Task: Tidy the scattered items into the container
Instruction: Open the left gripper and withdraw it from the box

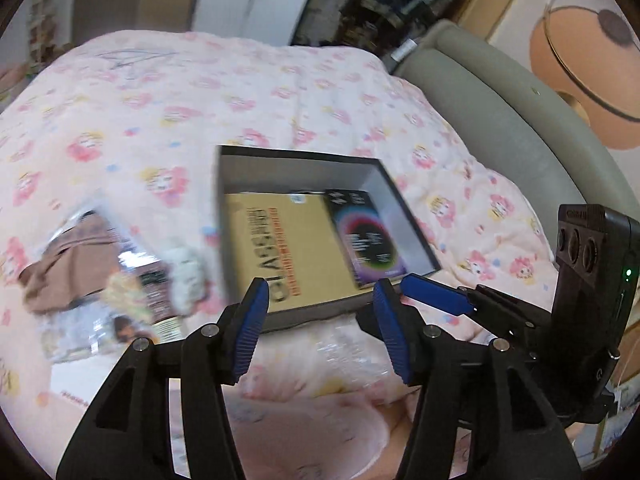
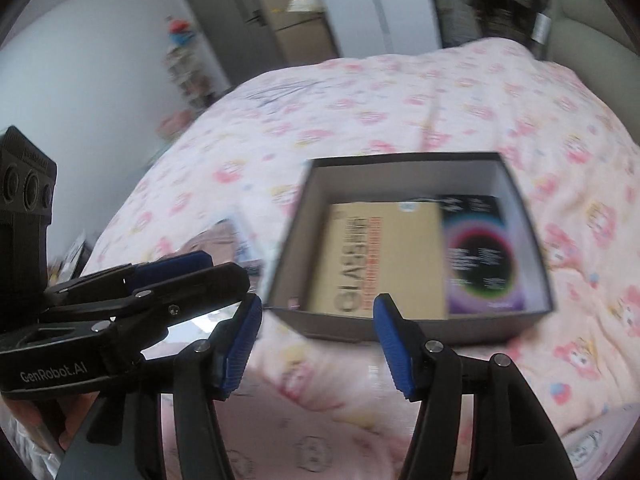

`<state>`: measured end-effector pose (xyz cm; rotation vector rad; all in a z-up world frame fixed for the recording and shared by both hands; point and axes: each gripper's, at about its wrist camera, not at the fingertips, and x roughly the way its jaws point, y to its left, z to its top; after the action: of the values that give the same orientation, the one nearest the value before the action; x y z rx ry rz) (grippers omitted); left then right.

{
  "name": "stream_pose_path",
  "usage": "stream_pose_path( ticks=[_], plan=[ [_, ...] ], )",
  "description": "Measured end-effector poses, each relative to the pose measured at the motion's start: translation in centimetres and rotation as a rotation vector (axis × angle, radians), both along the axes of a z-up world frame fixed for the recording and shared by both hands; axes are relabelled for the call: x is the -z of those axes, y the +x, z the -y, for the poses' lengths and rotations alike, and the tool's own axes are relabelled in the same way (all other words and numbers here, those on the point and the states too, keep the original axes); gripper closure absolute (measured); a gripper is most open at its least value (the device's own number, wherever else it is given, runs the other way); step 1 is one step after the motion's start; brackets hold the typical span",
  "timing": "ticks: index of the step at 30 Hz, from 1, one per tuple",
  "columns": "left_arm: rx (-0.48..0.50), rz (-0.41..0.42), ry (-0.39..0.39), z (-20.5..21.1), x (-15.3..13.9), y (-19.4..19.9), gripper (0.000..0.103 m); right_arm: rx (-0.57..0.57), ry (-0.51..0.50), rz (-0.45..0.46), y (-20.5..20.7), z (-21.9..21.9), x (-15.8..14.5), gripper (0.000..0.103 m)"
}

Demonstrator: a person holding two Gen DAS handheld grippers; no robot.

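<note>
1. Left gripper (image 1: 318, 300) hovering low over the bed (image 1: 168, 92), fingers (image 1: 250, 328) spread wide, gripping nothing.
2. Right gripper (image 2: 318, 318) hovering alongside, fingers (image 2: 240, 344) equally wide, also gripping nothing.
3. Crinkled clear plastic wrap (image 1: 352, 352) lying on the quilt just under the left gripper; looking thin, light and slippery, likely collapsing under a pinch.
4. Container (image 2: 532, 236), a dark open box, sitting on the quilt just beyond both sets of fingertips, already holding a tan book (image 2: 384, 256) lying flat and a black booklet (image 2: 474, 252) with a coloured ring beside it.
5. Scattered items remaining left of the box: a clear-bagged bundle (image 1: 76, 264) showing brownish fabric, plus a small fuzzy white object (image 1: 186, 276) close to the box's left wall; both blurred, exact nature not determinable.
6. Handling judgement: bagged bundle appearing soft, light and compliant, film surface probably slick; taking hold across a thick fold of fabric, not loose film, seeming safest. Fuzzy object appearing light and squashy; pinching across its middle seeming adequate.
7. Quilt yielding underneath, so pressing down slightly before closing probably helping.
8. Far field: grey padded headboard (image 1: 520, 120) and blurred room furniture.
</note>
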<state>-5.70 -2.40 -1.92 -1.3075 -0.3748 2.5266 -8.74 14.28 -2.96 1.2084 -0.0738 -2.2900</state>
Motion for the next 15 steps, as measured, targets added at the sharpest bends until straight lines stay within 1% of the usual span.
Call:
stream_pose_path(
  ticks=[3, 5, 8, 11, 15],
  plan=[
    [-0.063, 0.009, 0.012, 2.6, 0.9, 1.1, 0.046, -0.076, 0.024, -0.006, 1.0, 3.9, 0.2, 0.048],
    [-0.104, 0.021, 0.019, 4.0, 1.6, 0.9, 0.046, -0.120, 0.040, -0.003, 1.4, 6.5, 0.7, 0.048],
    [-0.167, 0.033, 0.033, 7.1, 2.6, 1.7, 0.046, -0.178, 0.051, 0.009, 2.0, 9.7, 1.6, 0.048],
    [-0.235, 0.043, 0.051, 10.2, 3.8, 2.3, 0.046, -0.214, 0.084, 0.012, 2.0, 12.3, 2.5, 0.049],
    [-0.317, 0.078, 0.097, 13.2, 6.3, 3.0, 0.046, -0.247, 0.133, 0.015, 1.5, 14.9, 3.9, 0.049]
  ],
)
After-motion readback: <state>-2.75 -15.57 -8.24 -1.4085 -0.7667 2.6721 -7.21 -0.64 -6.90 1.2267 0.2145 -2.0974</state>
